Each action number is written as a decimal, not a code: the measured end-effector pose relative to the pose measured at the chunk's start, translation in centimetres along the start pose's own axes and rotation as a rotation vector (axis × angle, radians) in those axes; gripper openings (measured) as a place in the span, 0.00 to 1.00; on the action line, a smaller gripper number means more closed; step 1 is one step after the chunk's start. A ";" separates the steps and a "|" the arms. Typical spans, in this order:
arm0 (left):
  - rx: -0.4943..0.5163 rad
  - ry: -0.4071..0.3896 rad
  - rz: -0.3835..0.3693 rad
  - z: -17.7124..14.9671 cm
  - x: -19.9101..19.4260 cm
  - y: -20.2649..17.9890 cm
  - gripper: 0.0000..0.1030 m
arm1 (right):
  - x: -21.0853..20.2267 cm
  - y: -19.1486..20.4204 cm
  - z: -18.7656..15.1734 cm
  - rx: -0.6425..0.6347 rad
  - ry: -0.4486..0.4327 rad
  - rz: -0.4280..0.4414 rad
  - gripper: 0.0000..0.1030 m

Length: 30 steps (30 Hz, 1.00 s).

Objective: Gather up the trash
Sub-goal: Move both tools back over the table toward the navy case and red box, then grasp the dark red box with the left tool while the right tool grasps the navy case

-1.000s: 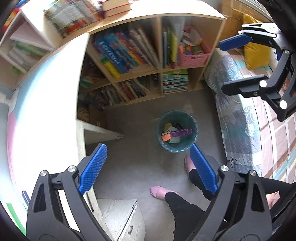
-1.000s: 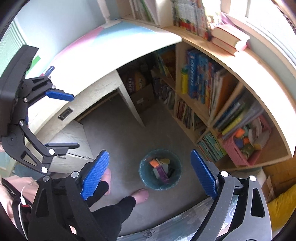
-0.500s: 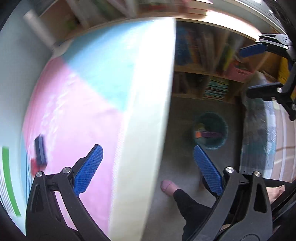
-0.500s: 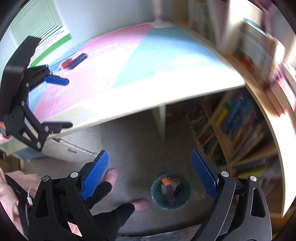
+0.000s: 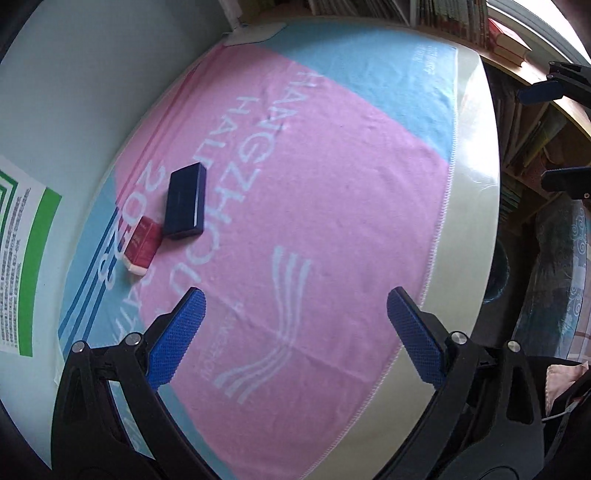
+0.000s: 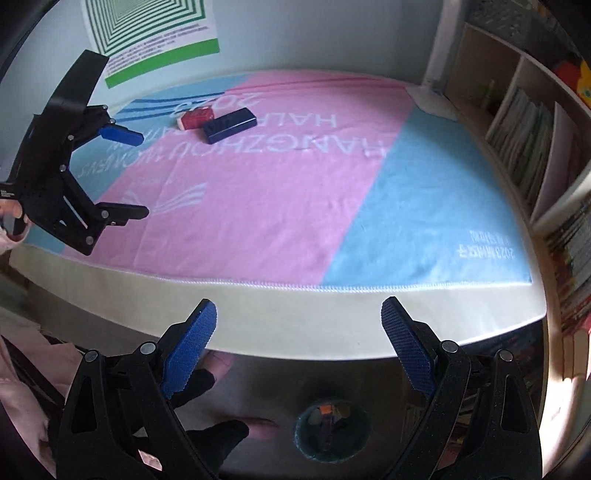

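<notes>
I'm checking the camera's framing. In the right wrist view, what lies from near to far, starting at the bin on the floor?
Teal bin on the floor → white table edge → pink and blue cloth → dark blue box → red box → green-striped poster on the wall.

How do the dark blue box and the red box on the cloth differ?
The dark blue box is longer and one colour; the red box is shorter with a white end. The blue box lies farther from the wall poster. Both lie flat on the pink-and-blue cloth, touching or nearly so.
</notes>
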<state>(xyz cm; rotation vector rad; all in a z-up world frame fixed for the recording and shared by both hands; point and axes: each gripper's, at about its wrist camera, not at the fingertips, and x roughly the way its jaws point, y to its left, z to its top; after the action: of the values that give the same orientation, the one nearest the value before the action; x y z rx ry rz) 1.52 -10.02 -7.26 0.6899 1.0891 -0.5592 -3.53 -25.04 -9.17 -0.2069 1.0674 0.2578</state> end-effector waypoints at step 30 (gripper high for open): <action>-0.093 0.094 0.065 -1.4 5.5 14.7 0.93 | 10.7 7.3 17.7 -0.528 0.032 0.104 0.89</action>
<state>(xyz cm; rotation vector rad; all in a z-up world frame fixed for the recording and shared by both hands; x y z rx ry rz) 13.10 0.40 -9.43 0.6731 1.1684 -0.4212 13.91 -11.81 -10.60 -0.6310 1.0266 0.6315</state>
